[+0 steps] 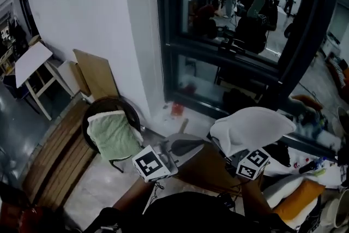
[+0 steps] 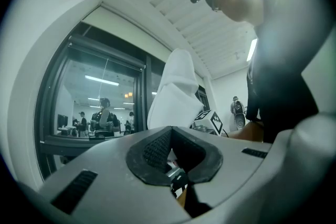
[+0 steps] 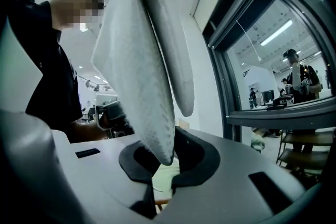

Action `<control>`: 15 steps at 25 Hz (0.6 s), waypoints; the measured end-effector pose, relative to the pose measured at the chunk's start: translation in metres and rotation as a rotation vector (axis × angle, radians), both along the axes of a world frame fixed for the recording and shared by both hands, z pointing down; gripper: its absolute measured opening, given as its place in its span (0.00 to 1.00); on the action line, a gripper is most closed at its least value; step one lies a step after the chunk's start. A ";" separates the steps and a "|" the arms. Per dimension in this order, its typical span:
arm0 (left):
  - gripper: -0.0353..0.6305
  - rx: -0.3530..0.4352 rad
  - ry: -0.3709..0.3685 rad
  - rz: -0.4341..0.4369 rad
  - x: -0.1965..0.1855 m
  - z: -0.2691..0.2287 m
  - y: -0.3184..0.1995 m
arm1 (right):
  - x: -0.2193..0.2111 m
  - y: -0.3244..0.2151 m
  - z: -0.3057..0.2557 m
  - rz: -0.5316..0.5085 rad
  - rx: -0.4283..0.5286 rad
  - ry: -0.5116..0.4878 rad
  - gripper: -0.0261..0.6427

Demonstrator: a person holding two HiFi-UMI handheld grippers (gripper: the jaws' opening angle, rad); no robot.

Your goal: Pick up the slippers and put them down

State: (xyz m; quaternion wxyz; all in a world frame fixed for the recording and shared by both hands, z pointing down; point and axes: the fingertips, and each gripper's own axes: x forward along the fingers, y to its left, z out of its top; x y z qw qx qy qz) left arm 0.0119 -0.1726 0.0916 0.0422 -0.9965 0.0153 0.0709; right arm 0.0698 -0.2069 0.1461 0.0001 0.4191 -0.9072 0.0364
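A white slipper (image 1: pixel 252 125) is pinched at one end by my right gripper (image 1: pixel 233 154), which is shut on it and holds it up at about waist height. Seen from the right gripper view, the slipper (image 3: pixel 139 60) stands upright out of the black pads (image 3: pixel 197 157), sole and upper hanging together. My left gripper (image 1: pixel 192 143) hovers just left of it, jaws together with nothing between them. In the left gripper view the black pads (image 2: pixel 157 150) meet, and the white slipper (image 2: pixel 176 93) and the right gripper's marker cube (image 2: pixel 210 121) show beyond.
A dark round chair (image 1: pixel 128 109) with a pale green cushion (image 1: pixel 113 135) stands below left. Wooden slats (image 1: pixel 54 155), a leaning board (image 1: pixel 98 73) and a white table (image 1: pixel 31 61) lie further left. A dark-framed window (image 1: pixel 240 60) is ahead; cushions and clutter (image 1: pixel 299 198) lie at right.
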 end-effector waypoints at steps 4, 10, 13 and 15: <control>0.07 0.001 -0.032 -0.019 -0.008 0.011 -0.006 | 0.000 -0.003 0.003 -0.005 -0.015 0.000 0.11; 0.07 -0.035 -0.032 -0.014 -0.009 0.019 -0.003 | -0.004 0.001 0.010 -0.021 -0.031 -0.023 0.11; 0.07 -0.055 -0.042 -0.002 -0.007 0.024 -0.003 | -0.003 0.003 0.020 -0.014 -0.054 -0.030 0.11; 0.07 -0.087 -0.064 0.001 -0.004 0.029 -0.002 | -0.006 0.003 0.025 -0.025 -0.065 -0.038 0.11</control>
